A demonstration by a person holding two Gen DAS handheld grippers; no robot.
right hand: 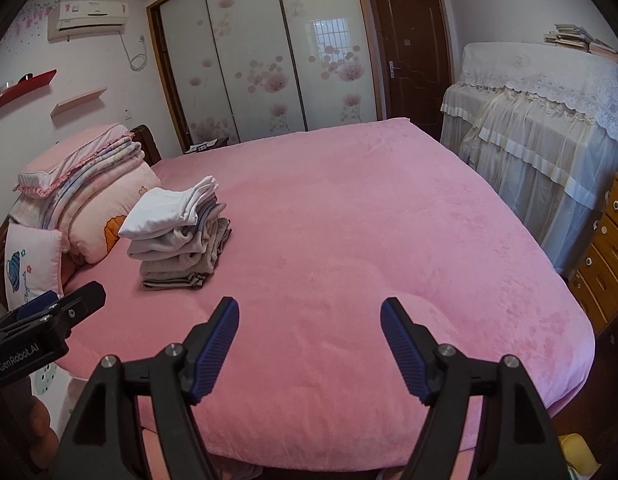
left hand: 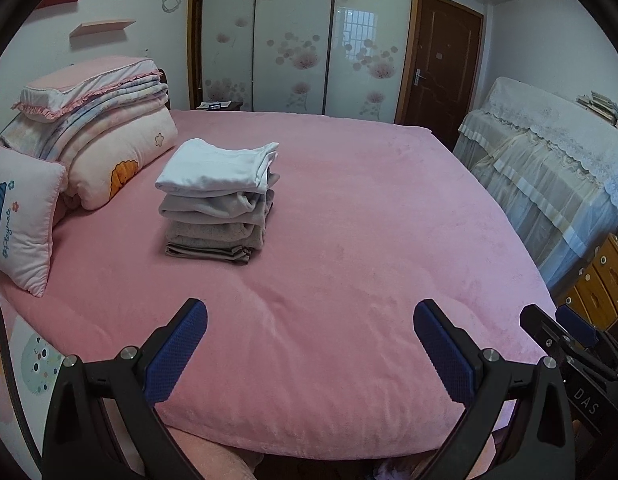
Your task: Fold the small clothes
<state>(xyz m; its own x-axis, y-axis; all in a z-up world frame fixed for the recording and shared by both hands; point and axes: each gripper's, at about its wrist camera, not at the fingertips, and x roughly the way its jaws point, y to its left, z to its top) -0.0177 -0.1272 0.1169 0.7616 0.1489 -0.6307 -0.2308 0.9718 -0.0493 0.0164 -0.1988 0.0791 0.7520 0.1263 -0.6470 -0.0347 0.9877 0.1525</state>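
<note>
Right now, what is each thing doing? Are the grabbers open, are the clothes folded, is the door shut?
left gripper: open, holding nothing, over the bed's near edge.
right gripper: open, holding nothing.
stack of clothes: folded and piled, white piece on top.
pink bed cover: spread flat.
bedding pile: folded, stacked at the head of the bed.
brown door: shut.
wardrobe doors: slid shut.
</note>
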